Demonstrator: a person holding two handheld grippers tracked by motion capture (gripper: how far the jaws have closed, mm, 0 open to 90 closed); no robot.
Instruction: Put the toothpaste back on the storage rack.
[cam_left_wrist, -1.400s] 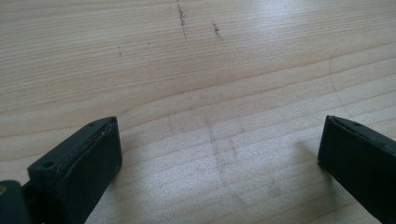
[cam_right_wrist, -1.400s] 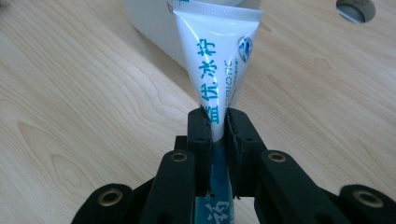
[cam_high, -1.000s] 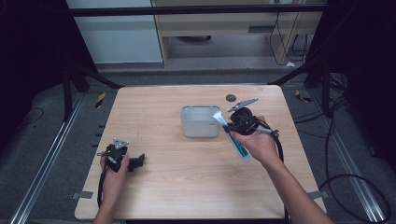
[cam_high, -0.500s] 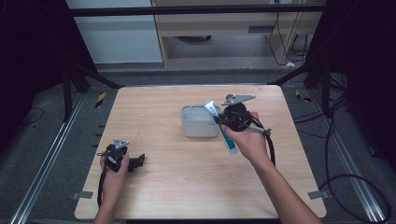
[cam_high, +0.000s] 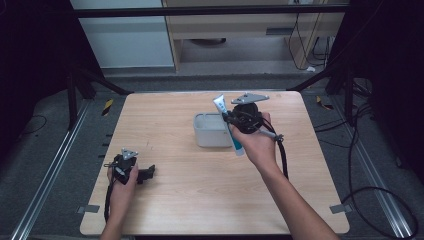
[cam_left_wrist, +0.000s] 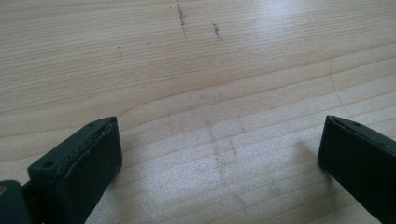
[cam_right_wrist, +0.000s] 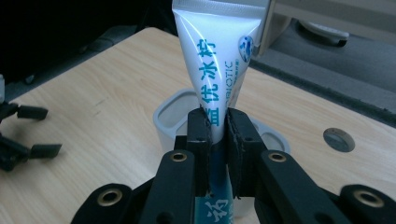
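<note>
A white and blue toothpaste tube (cam_high: 220, 105) stands nearly upright in my right gripper (cam_high: 229, 120), which is shut on its middle. In the right gripper view the tube (cam_right_wrist: 217, 60) is pinched between the two pads (cam_right_wrist: 200, 140), crimped end up, over the near rim of a pale grey container (cam_right_wrist: 170, 107). In the high view that container (cam_high: 207, 132) sits at the table's centre, just left of the hand. My left gripper (cam_high: 147, 173) rests on the table at the front left, jaws apart with nothing between them; in its own view, bare wood (cam_left_wrist: 210, 70) lies between the pads (cam_left_wrist: 93, 158).
A small round grey disc (cam_right_wrist: 338, 139) lies on the wooden table (cam_high: 200, 200) beyond the container on the right. The left gripper (cam_right_wrist: 28, 130) shows far off in the right gripper view. Dark floor, frame legs and cables surround the table.
My right hand has carried the tube up and to the left, from beside the container to its right edge, and the tube has tipped more upright. The left hand has stayed still.
</note>
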